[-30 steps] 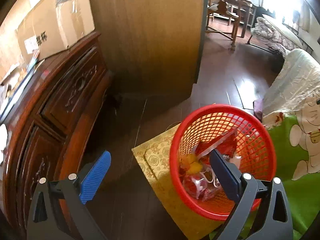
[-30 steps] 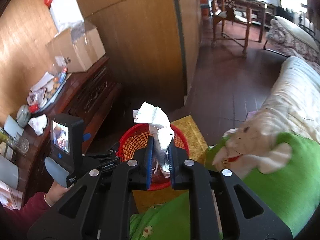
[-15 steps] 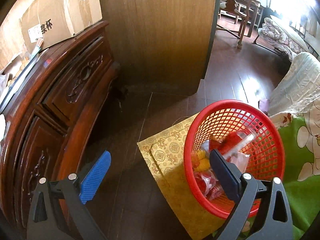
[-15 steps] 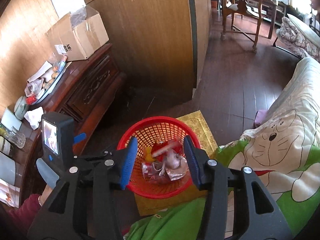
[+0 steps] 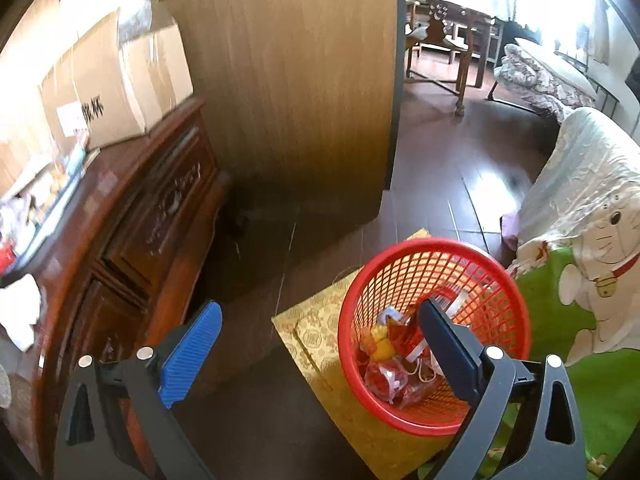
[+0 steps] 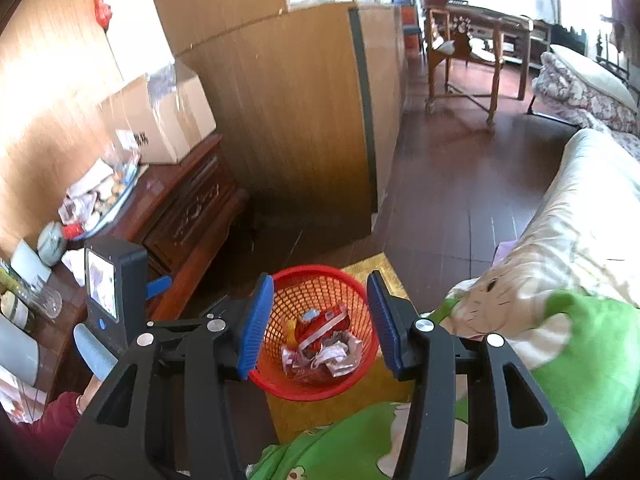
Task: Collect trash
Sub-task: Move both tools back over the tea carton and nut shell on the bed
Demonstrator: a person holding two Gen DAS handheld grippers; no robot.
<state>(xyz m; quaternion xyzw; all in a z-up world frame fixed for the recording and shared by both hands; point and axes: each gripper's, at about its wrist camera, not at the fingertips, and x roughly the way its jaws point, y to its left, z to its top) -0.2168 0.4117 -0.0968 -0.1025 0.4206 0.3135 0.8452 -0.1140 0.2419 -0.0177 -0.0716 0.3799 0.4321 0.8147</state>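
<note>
A red mesh basket (image 5: 424,256) stands on a yellow patterned box (image 5: 316,332) on the floor. It holds red and yellow wrappers (image 5: 396,344) and crumpled white tissue (image 6: 334,354). The basket also shows in the right wrist view (image 6: 316,270). My right gripper (image 6: 322,320) is open and empty, held above the basket. My left gripper (image 5: 320,348) is open and empty, beside the basket's left rim. A white tissue (image 5: 18,312) lies on the dark wooden cabinet (image 5: 132,216) at the left.
A cardboard box (image 5: 116,84) and a tray of clutter (image 6: 98,192) sit on the cabinet top. A wooden partition (image 5: 296,92) stands behind. A sofa with a green cartoon blanket (image 5: 580,280) is at the right. Dark wooden floor (image 5: 460,168) runs back to a chair (image 6: 464,52).
My right gripper opened and let the white tissue drop into the basket, then rose. My left gripper drew back and up a little, staying open.
</note>
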